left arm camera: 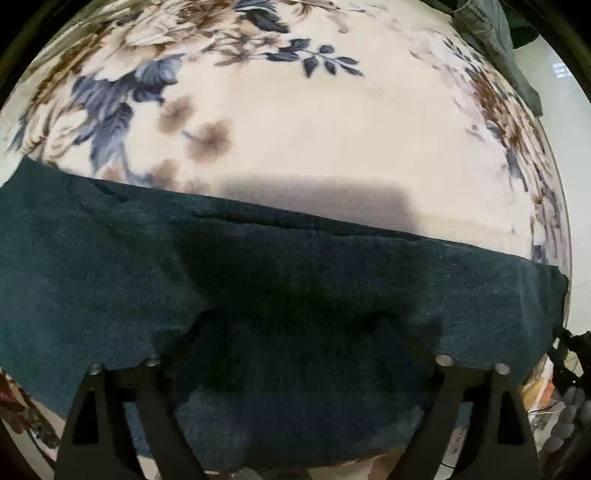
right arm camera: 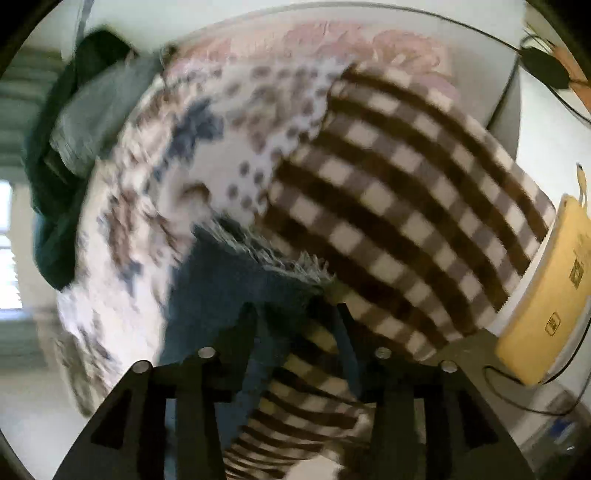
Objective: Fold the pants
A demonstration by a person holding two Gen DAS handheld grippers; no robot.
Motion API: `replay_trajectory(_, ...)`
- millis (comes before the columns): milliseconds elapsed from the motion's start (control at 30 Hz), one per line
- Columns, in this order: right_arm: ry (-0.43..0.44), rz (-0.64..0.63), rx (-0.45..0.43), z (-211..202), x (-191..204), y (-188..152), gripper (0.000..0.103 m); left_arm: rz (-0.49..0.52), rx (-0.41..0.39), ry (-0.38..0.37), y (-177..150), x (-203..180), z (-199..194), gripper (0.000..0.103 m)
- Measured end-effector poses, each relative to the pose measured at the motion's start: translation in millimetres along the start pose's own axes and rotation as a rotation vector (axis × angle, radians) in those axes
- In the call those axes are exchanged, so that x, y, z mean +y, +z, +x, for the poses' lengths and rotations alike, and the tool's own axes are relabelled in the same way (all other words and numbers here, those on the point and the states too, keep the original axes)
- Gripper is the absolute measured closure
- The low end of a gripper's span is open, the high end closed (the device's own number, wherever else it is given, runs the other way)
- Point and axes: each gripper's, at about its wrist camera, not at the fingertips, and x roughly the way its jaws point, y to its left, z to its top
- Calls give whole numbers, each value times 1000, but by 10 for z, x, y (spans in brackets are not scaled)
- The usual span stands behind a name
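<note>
- The left gripper (left arm camera: pixel 295 332) is pointing down at the pants (left arm camera: pixel 110 266), its jaws spread wide with nothing pinched; the dark cloth is lying flat under and between the black fingers (left arm camera: pixel 173 347), apparently loose.
- The pants, a dark teal stretch of fabric, are lying as a broad band across the near part of the floral blanket (left arm camera: pixel 314 122), their far edge running straight across it; one end is reaching the blanket's right border.
- The right gripper (right arm camera: pixel 295 314) is tilting down at the frayed hem (right arm camera: pixel 273 254) of the pants, jaws partly apart; the hem is sitting just beyond the fingertips, and the blur is hiding whether the pads are touching cloth.
- Beyond the hem, a brown checked cloth (right arm camera: pixel 406 206) is lying on the bed, and past the blanket's far corner a heap of green clothes (left arm camera: pixel 487 33) is resting.
- Judging by the flat band and unloaded jaws, a fold looks just laid down or about to begin.
- The next move likely calls for both grippers to pinch matching edges of the pants, lift evenly, and carry them across the blanket without dragging it.
</note>
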Motion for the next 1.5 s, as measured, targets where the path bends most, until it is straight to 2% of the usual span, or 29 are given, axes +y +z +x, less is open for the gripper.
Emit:
replay_trajectory(33,32,14,-4,-21,-13,-8,38,8,3,-21,12,-6,32,0)
replay_trajectory(67,64,34,12,19,-23,-18,31,17,10,-6,18,-14,76,0)
replay_trajectory(200,96,67,133,425,-38,-96,30,50,35,73,55,-96,168,0)
replay_trajectory(267,132,38,79,439,57,-143,31,35,44,93,78,-101,192,0)
replay_trajectory(367,281,3,-12,373,182,-160,33,20,53,106,109,-99,220,0)
replay_trajectory(433,258,-28,-5,469,281,-156,32,12,59,112,121,-101,234,0)
replay_trajectory(467,256,-31,30,614,317,-150,32,10,60,115,145,-51,242,0)
replay_trajectory(533,283,6,34,742,306,-148,33,5,50,124,197,-127,292,0)
replay_trajectory(600,337,31,1,748,344,-121,50,6,52,126,222,-222,326,0)
replay_trajectory(633,344,34,-8,745,375,-118,64,-4,62,115,206,-201,299,0)
replay_trajectory(667,317,23,-11,754,428,-126,75,-44,58,77,222,-164,219,0)
replay_trajectory(700,289,7,-14,765,469,-128,80,-78,43,33,244,-116,148,0)
replay_trajectory(733,265,-16,-18,772,515,-133,90,-111,23,-15,265,-62,74,0)
replay_trajectory(767,239,-33,-29,747,539,-132,94,-149,-3,-61,293,10,-23,0)
replay_trajectory(800,240,-36,-43,708,566,-144,95,-170,-22,-76,312,65,-100,0)
replay_trajectory(900,264,-22,-98,441,560,-204,95,-204,-77,-72,346,250,-335,0)
replay_trajectory(1000,274,-87,-136,188,847,-368,96,-251,-101,-75,249,516,-488,0)
replay_trajectory(1167,319,-288,-141,-205,1656,-990,96,-326,-119,-92,34,1013,-692,0)
replay_trajectory(1300,345,-460,-100,-277,2347,-1824,96,-408,-115,-78,-214,1517,-828,0)
replay_trajectory(1400,335,-557,-31,-31,2720,-2441,96,-464,-106,-63,-400,1935,-910,0)
replay_trajectory(1500,300,-604,54,382,2904,-3060,96,-501,-99,-47,-538,2308,-992,0)
